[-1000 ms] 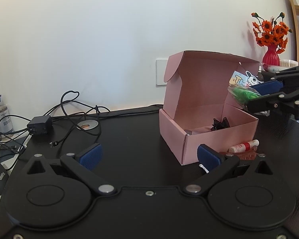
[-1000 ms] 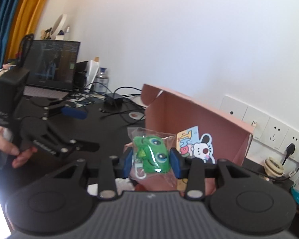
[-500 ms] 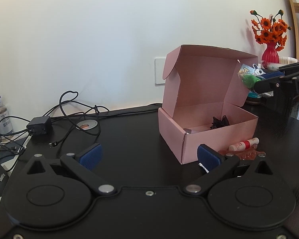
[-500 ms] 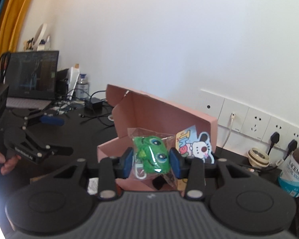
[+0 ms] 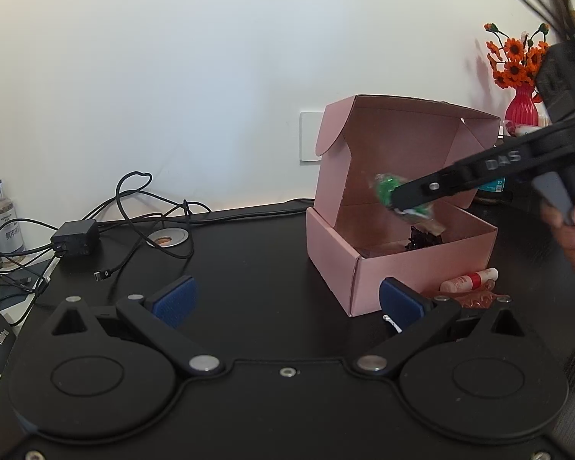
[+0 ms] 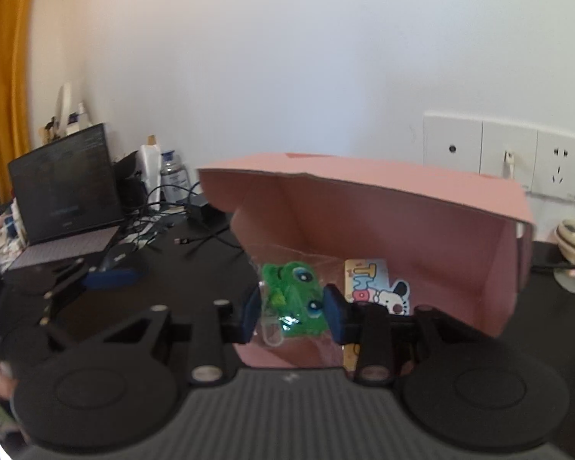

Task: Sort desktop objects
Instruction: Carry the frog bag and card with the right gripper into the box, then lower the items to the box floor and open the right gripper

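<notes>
item: bagged green frog toy [image 6: 293, 295]; light, soft, crinkly, slippery
hold: right hand-held gripper [image 6: 292, 312] clamps its middle, jaws just tightened
left hand-held gripper [image 5: 287, 303]: spread, empty

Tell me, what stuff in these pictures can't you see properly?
- Small black thing inside the pink cardboard box, left wrist view: too small and dark to name.
- Green frog toy in its clear bag, left wrist view: blurred, partly behind the right gripper.
- Red-and-white tube, left wrist view: partly hidden by the box.
- Cartoon dog card, right wrist view: bottom hidden by the gripper.
</notes>
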`<state>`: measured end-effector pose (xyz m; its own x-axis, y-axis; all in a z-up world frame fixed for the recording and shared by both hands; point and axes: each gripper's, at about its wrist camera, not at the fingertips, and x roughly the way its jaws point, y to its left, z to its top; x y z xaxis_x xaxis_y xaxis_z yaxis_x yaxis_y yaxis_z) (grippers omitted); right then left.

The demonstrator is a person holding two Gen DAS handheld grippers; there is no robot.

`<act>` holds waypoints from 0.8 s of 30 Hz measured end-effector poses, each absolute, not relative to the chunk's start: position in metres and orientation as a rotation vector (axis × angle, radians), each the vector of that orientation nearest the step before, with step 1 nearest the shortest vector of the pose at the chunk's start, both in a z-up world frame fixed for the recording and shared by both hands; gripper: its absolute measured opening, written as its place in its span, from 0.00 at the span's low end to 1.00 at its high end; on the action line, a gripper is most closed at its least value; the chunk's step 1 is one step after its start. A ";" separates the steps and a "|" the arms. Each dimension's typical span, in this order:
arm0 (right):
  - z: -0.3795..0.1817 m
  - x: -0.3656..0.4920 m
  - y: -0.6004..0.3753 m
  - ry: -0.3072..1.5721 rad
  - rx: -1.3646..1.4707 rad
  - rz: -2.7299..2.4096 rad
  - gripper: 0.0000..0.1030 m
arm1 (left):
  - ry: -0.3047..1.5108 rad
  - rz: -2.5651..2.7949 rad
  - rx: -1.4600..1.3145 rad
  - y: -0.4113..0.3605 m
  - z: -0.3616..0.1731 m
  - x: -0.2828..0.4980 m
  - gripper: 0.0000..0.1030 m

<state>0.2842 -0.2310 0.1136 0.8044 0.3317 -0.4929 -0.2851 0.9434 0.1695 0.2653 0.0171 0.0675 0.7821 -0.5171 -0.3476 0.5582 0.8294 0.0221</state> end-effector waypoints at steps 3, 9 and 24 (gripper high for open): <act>0.105 0.302 -0.229 0.583 0.104 0.303 0.32 | 0.336 -0.585 0.131 0.016 0.068 0.265 1.00; 0.089 0.320 -0.228 0.630 0.121 0.243 0.30 | 0.335 -0.590 0.137 0.016 0.067 0.265 1.00; 0.068 0.345 -0.231 0.720 0.136 0.108 0.30 | 0.338 -0.592 0.138 0.016 0.067 0.266 1.00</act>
<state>0.3454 -0.2315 0.0685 0.7470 0.1448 -0.6489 -0.0511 0.9856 0.1612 0.2658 0.0156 0.0667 0.7766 -0.5233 -0.3508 0.5680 0.8224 0.0304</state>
